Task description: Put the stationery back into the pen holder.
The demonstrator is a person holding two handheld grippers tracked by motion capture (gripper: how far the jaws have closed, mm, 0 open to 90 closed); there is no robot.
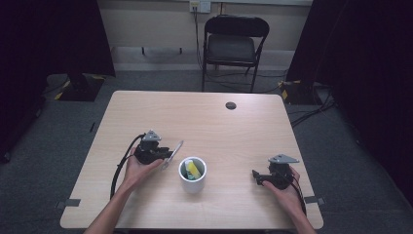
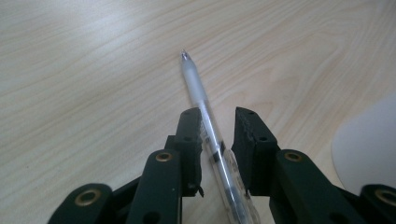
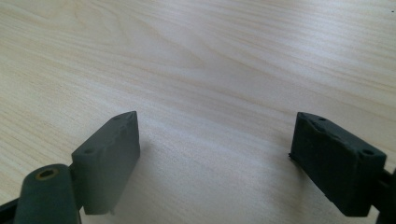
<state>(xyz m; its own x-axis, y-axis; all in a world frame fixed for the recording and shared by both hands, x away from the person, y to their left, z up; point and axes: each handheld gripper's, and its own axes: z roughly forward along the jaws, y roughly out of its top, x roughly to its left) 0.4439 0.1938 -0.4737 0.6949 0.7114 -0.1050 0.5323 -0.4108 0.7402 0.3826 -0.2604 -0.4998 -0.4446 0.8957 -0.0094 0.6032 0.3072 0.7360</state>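
Note:
A clear pen [image 2: 196,88] with a frosted grip lies between the jaws of my left gripper [image 2: 217,116], its tip pointing away over the wooden table [image 2: 84,70]. It rests against one pad, and a narrow gap shows at the other. In the high view the left gripper [image 1: 168,157] sits just left of a white cup [image 1: 193,184], with the pen [image 1: 178,148] sticking out up and to the right. A yellow item [image 1: 194,168] stands in the cup. My right gripper [image 1: 255,176] rests right of the cup, its jaws wide open over bare wood [image 3: 215,135].
The white cup's edge [image 2: 369,149] shows close on the right in the left gripper view. A round cable hole [image 1: 231,105] sits at the table's far side. A black folding chair [image 1: 234,44] stands beyond the table. The tabletop [image 1: 146,112] is bare wood.

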